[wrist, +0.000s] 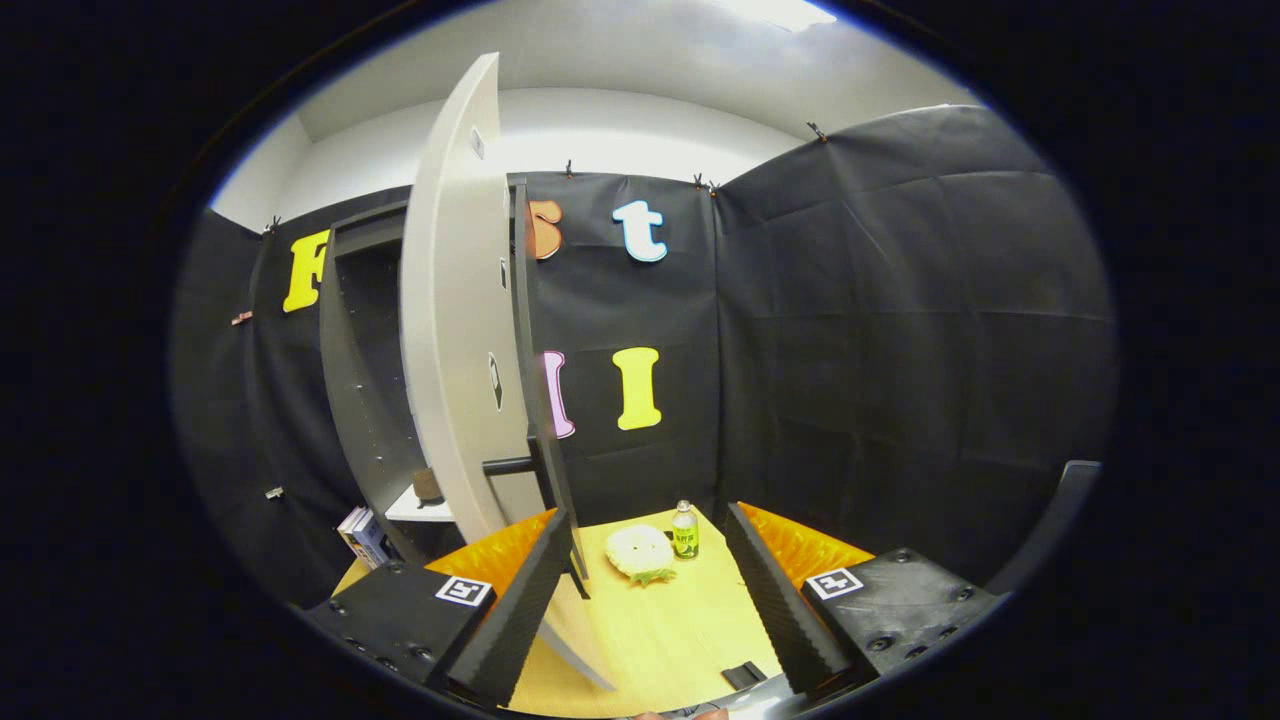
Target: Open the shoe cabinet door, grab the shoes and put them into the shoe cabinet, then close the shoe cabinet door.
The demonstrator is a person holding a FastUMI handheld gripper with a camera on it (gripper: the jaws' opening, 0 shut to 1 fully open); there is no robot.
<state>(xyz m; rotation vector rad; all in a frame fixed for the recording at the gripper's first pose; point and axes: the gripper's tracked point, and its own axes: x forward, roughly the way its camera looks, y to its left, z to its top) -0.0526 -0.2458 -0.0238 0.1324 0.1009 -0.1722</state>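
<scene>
Claw (pixel 655 590) spread wide, fingers well apart, gripping nothing; a pale yellow wooden table (pixel 690 640) showing in the gap between them. Left finger (pixel 525 610) just beside the lower edge of the tall white cabinet door (pixel 450 330), possibly touching its dark inner rim, though contact cannot be told for sure. Right finger (pixel 775 600) apart from everything, over bare table.

Door swung wide open, standing edge-on to the claw, rising from beside the left fingertip up toward the ceiling. A short dark bar handle (pixel 512 465) projecting from the door's dark edge, above the left finger.

Behind the door, to its left, the dark tall shoe cabinet (pixel 365 380) open, its interior mostly shadowed, rows of small peg holes along the inner side wall. Low inside, a white shelf (pixel 418 508) carrying a small brown object (pixel 428 485), too small and too hidden by the door to tell whether a shoe. Below the cabinet's left corner, a few books (pixel 362 535) leaning together.

Ahead of the fingers, on the table and between them: a round pale cream-coloured object with a green leafy fringe (pixel 640 552), lying flat; just to its right, almost touching, a small clear bottle with a green label and pale cap (pixel 685 530), upright. Near the right finger's base, a small flat black item (pixel 743 675) on the table.

Beyond all, black cloth wall and white ceiling.
</scene>
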